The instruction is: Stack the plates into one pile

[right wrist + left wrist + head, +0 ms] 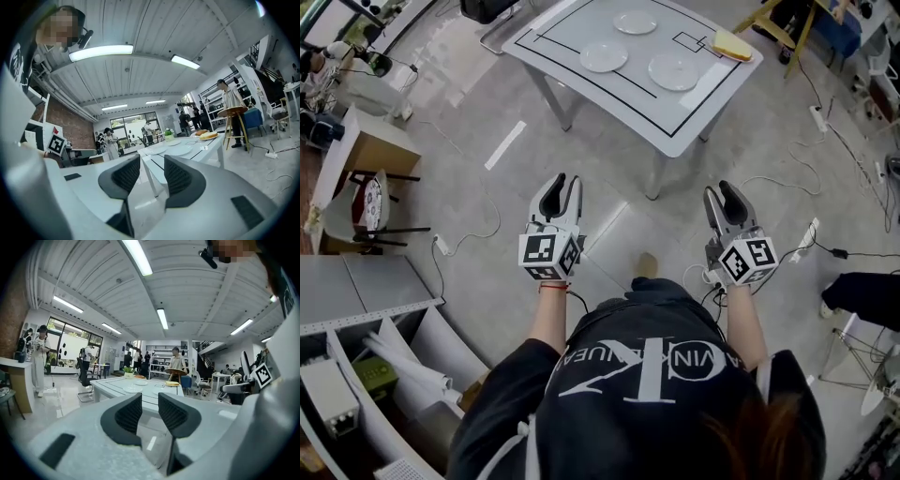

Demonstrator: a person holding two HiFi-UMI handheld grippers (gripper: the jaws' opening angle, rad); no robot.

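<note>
Three white plates lie apart on the white table (572, 28) at the top of the head view: one at the far side (635, 22), one on the left (604, 56), one on the right (674, 71). A yellow sponge-like piece (732, 45) rests on the table's right end. Both grippers are held level over the floor, well short of the table. My left gripper (560, 192) (149, 400) is open and empty. My right gripper (727, 202) (152, 161) is also open with nothing between its fingers. Past the jaws, the plates (133, 389) (179, 150) show small in both gripper views.
Grey floor lies between me and the table, with a white tape strip (504, 145) and loose cables (787, 178) on it. A chair (370, 202) and shelving stand at the left. A wooden stool (233, 112) and several people stand beyond the table.
</note>
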